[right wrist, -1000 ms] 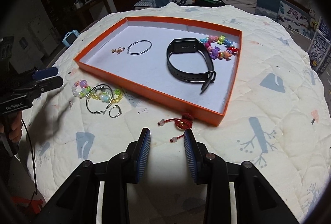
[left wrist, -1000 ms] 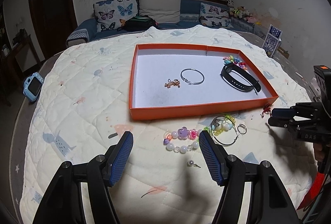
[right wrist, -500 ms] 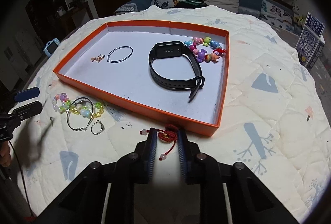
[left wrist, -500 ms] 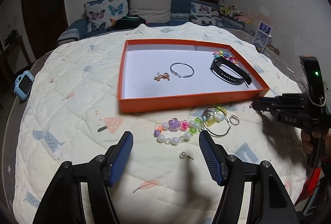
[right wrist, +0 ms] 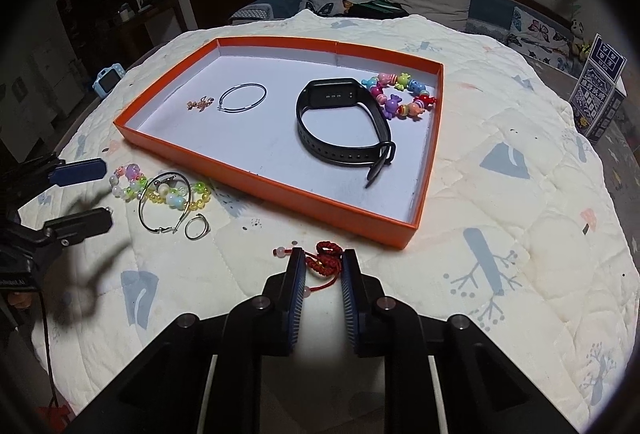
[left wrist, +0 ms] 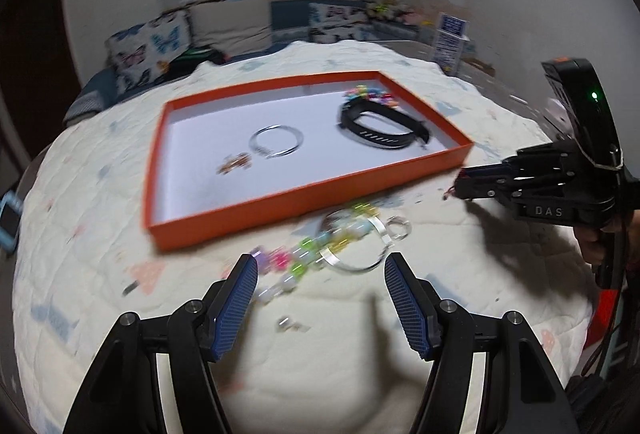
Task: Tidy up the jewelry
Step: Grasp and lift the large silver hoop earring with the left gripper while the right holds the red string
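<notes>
— Since a second ago the right gripper (right wrist: 322,268) has narrowed its fingers and come down on the red braided cord bracelet (right wrist: 326,261); the left view has swung and blurred.

— And the shallow orange cardboard tray (right wrist: 304,202)?

— It sits on the cream quilted bedspread (right wrist: 520,193), holding a black rubber fitness band (right wrist: 340,125), a string of bright cartoon beads (right wrist: 400,97), a thin silver hoop (right wrist: 242,97) and a small copper charm (right wrist: 201,103).

— What is loose?

— A pastel bead bracelet (right wrist: 160,189), a large wire bangle (right wrist: 164,203) and a small silver ring (right wrist: 196,228), near the tray's front wall, just ahead of the left gripper (left wrist: 320,288), whose fingers are spread wide and hold nothing.

— Does the right one have the cord?

— It lies between the nearly closed pads; whether it is truly pinched, I cannot tell. I judge this the pick-up step. Next: squeeze firmly, lift, carry it over the orange wall and release inside.
</notes>
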Demonstrator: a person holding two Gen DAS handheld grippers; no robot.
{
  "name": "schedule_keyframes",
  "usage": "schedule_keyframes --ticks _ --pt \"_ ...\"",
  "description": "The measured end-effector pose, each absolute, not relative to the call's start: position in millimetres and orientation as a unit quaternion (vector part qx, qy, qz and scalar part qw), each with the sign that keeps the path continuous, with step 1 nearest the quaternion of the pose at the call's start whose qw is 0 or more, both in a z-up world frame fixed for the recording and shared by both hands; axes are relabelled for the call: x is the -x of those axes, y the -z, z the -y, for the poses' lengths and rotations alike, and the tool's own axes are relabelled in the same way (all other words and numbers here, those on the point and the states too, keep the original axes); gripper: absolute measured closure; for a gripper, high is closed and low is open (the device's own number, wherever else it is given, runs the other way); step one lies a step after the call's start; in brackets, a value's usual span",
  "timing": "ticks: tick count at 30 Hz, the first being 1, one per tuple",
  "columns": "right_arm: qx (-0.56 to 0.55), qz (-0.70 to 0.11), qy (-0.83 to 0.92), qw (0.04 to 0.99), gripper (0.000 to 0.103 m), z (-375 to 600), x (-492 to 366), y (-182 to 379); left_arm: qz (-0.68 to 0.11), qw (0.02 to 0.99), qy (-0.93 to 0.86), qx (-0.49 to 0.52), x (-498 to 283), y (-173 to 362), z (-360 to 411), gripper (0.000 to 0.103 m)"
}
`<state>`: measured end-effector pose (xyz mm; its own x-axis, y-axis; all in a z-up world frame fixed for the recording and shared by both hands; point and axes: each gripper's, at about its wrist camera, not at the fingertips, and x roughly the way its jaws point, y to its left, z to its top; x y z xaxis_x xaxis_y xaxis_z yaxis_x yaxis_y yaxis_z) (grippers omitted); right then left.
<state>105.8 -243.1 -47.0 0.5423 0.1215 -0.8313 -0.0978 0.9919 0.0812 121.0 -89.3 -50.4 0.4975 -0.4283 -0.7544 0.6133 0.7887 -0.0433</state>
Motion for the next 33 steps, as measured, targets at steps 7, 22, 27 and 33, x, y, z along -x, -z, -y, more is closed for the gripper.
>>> schedule_keyframes --ticks 7,22,27,33 --pt "-0.023 -0.478 -0.066 0.876 0.082 249 -104 46 -0.390 0.845 0.331 -0.157 -134 56 123 0.032" --pt "-0.030 -0.480 -0.069 0.874 0.082 252 -106 47 -0.400 0.823 0.350 -0.201 -148 81 138 0.034" --pt "-0.030 -0.481 -0.068 0.874 0.082 252 -106 47 -0.397 0.822 0.358 -0.198 -147 81 137 0.044" --pt "-0.031 -0.481 -0.068 0.874 0.082 252 -106 47 -0.392 0.825 0.357 -0.194 -145 79 136 0.049"
